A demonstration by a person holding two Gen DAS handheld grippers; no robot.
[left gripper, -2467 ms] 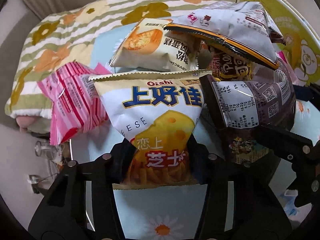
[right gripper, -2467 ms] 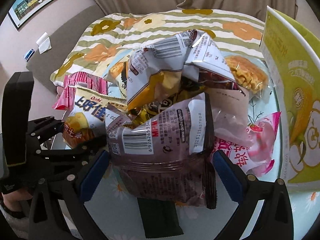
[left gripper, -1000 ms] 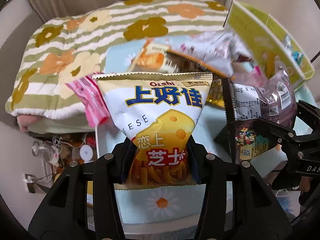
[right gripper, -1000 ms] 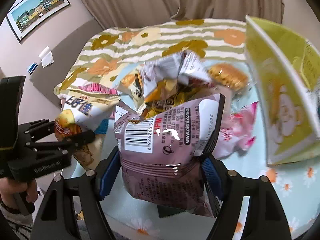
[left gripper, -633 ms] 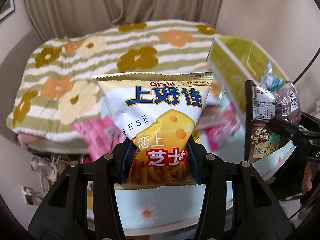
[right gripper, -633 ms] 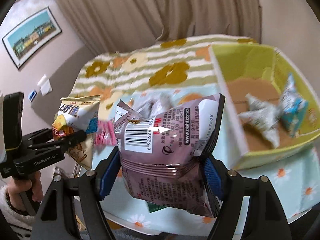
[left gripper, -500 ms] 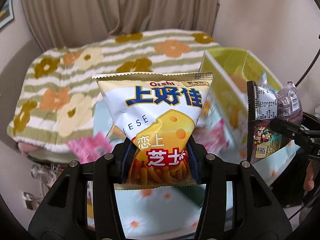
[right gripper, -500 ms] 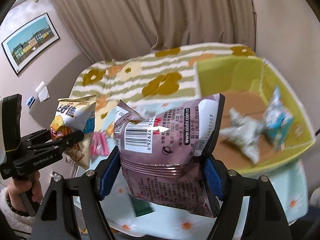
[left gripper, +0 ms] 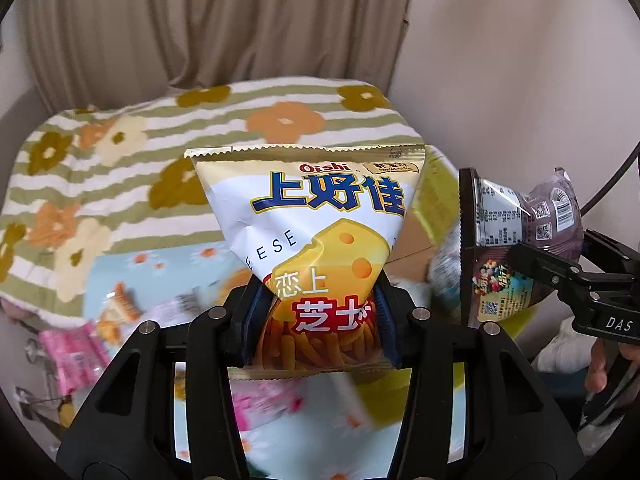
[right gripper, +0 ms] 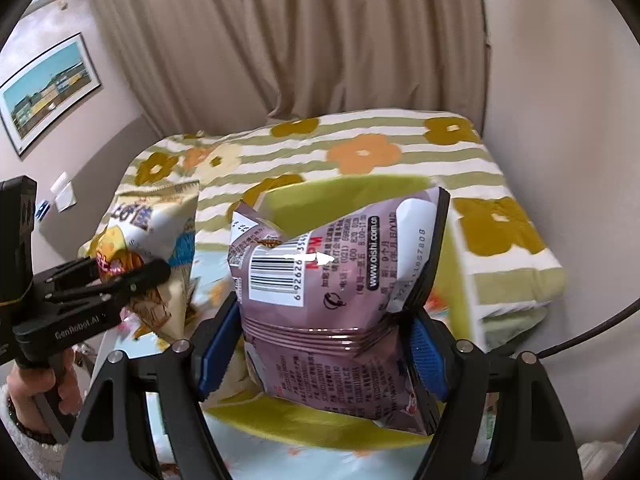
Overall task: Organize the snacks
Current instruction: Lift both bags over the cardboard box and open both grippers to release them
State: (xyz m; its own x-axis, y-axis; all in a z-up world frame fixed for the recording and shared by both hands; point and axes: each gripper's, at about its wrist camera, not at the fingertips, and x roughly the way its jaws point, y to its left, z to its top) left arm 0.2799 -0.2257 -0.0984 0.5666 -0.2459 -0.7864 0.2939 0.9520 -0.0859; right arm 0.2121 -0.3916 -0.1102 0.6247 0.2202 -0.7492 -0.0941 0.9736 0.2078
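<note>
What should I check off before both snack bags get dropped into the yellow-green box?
1. Left gripper grip on the cheese snack bag: ok, jaws pinch its lower part and it stands upright.
2. Right gripper grip on the purple snack bag: ok, jaws clamp both sides.
3. The two bags kept apart: ok, a gap shows between them in both views.
4. Yellow-green box under the purple bag: ok, its wall and rim show behind and below the bag.
5. Free room inside the box: cannot tell, the bags hide it and it is blurred.
6. Cheese bag over the box opening: cannot tell.
</note>
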